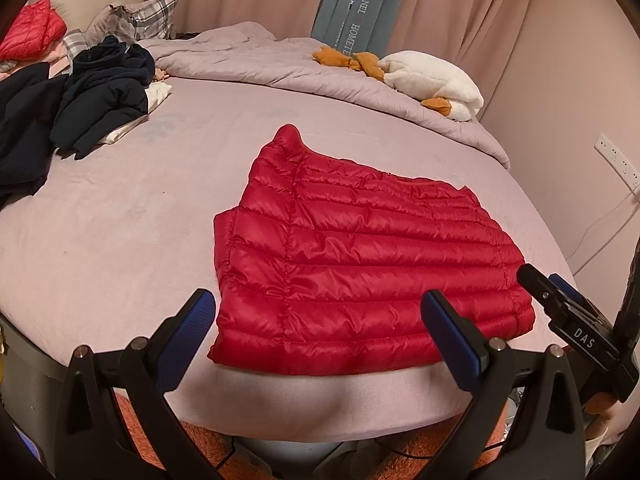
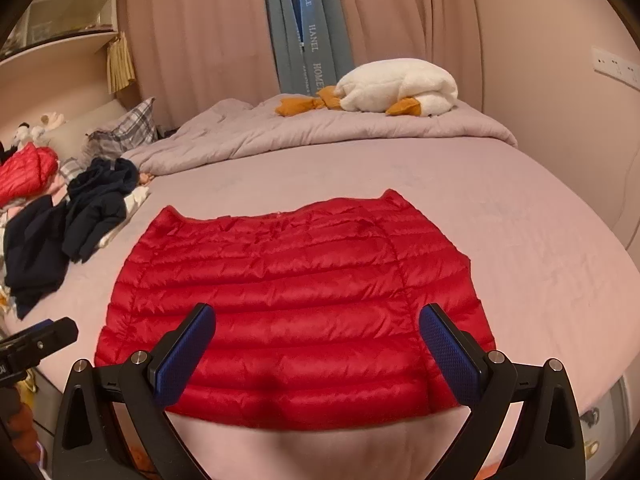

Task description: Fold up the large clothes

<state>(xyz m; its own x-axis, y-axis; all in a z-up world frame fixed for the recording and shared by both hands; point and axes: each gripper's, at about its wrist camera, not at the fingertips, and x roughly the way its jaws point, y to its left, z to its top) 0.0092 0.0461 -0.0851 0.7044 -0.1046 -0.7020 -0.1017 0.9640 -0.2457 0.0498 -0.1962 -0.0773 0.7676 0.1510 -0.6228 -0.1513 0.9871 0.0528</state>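
Observation:
A red quilted down jacket [image 1: 360,248] lies folded flat on the pink bed sheet near the front edge; it also shows in the right wrist view [image 2: 288,300]. My left gripper [image 1: 316,308] is open and empty, hovering just in front of the jacket's near hem. My right gripper [image 2: 316,316] is open and empty above the jacket's near edge; it also shows at the right of the left wrist view [image 1: 560,304]. The left gripper's tip shows at the left edge of the right wrist view [image 2: 44,336].
A pile of dark navy clothes [image 1: 92,92] lies at the left of the bed [image 1: 120,220]. Another red jacket [image 1: 32,36] and a plaid pillow [image 1: 140,16] sit far left. A bunched duvet [image 1: 280,60] and white goose plush [image 1: 436,80] lie at the back. Curtains and wall stand behind.

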